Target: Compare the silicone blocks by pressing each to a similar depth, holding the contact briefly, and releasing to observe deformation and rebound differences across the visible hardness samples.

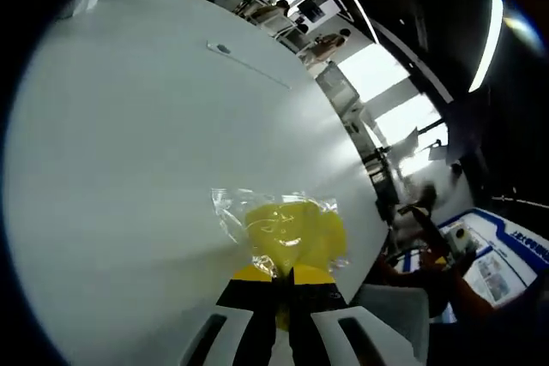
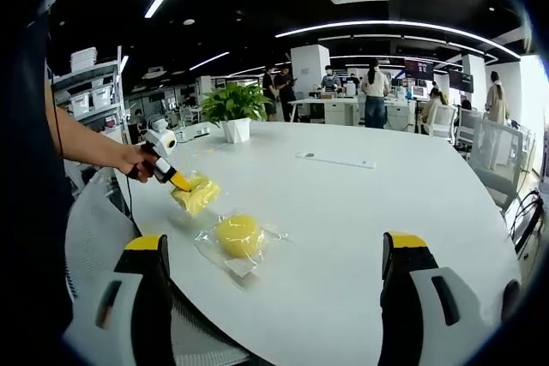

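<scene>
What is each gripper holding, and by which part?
Left gripper pinches the bagged yellow block at its near edge. Right gripper holds nothing.

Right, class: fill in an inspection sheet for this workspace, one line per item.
Surface: white round table, mostly bare.
Job's things: two yellow silicone blocks in clear bags; a round one lying free, another under the left claw.
Clutter: potted plant at the far edge; a flat strip near the table's middle.
Grippers: left claw shut on its bagged block; right claw open, above the table.
Cables: nothing seen.
Surroundings: open office, shelves, people standing at desks.
</scene>
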Motion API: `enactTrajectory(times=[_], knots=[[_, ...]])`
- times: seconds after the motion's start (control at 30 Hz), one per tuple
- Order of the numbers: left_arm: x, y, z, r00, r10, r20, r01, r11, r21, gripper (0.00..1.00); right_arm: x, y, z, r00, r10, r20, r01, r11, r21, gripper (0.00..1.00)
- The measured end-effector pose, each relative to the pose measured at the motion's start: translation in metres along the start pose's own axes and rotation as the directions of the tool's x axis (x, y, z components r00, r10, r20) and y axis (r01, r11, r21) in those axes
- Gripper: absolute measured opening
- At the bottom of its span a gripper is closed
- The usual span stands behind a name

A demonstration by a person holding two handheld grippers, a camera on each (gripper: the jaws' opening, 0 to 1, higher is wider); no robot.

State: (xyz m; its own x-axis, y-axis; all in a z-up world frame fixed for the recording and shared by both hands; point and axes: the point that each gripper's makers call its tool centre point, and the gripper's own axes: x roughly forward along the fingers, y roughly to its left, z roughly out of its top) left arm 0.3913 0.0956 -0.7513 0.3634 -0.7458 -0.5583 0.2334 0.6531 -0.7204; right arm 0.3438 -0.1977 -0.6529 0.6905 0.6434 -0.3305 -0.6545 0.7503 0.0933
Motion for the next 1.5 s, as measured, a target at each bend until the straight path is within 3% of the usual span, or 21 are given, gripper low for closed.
enactTrajectory(times=[0.4,0.5,0.57,0.6,0.77,0.87,1.07,1.17,1.5], knots=[[0.008,0.021,-0.002,0.999,0.031,-0.034,-0.031,1.000,-0.002,0.01,-0.001,0.001,-0.006,1.000,-0.002,-0.011,0.002,1.000,0.011,0.97],[0.010,0.037,-0.015,0.988,0.116,-0.099,-0.112,0.993,0.044,0.02,-0.001,0.001,-0.008,1.000,-0.007,-0.012,0.007,1.000,0.015,0.97],[0.012,0.035,-0.013,0.993,0.085,-0.077,-0.084,0.996,0.012,0.02,-0.002,0.000,-0.009,1.000,-0.009,-0.011,0.010,1.000,0.019,0.97],[0.012,0.040,-0.015,0.992,0.105,-0.076,-0.104,0.994,0.015,0.02,-0.003,0.001,-0.009,1.000,-0.012,-0.009,0.012,1.000,0.022,0.97],[0.012,0.043,-0.015,0.992,0.115,-0.053,-0.110,0.990,0.086,0.03,-0.004,0.000,-0.013,1.000,-0.011,-0.018,0.012,1.000,0.029,0.97],[0.013,0.045,-0.014,0.985,0.159,-0.062,-0.145,0.971,0.190,0.03,-0.003,0.000,-0.013,1.000,-0.013,-0.013,0.014,0.999,0.033,0.97],[0.015,0.046,-0.015,0.984,0.167,-0.069,-0.151,0.970,0.190,0.03,-0.002,0.002,-0.012,1.000,-0.009,-0.002,0.009,0.999,0.040,0.97],[0.015,0.044,-0.016,0.978,0.196,-0.070,-0.172,0.951,0.257,0.03,-0.001,0.002,-0.013,1.000,-0.007,-0.002,0.007,0.999,0.043,0.97],[0.014,0.048,-0.014,0.983,0.181,-0.040,-0.166,0.954,0.251,0.05,0.001,0.005,-0.010,1.000,-0.001,0.011,0.000,0.999,0.048,0.97]])
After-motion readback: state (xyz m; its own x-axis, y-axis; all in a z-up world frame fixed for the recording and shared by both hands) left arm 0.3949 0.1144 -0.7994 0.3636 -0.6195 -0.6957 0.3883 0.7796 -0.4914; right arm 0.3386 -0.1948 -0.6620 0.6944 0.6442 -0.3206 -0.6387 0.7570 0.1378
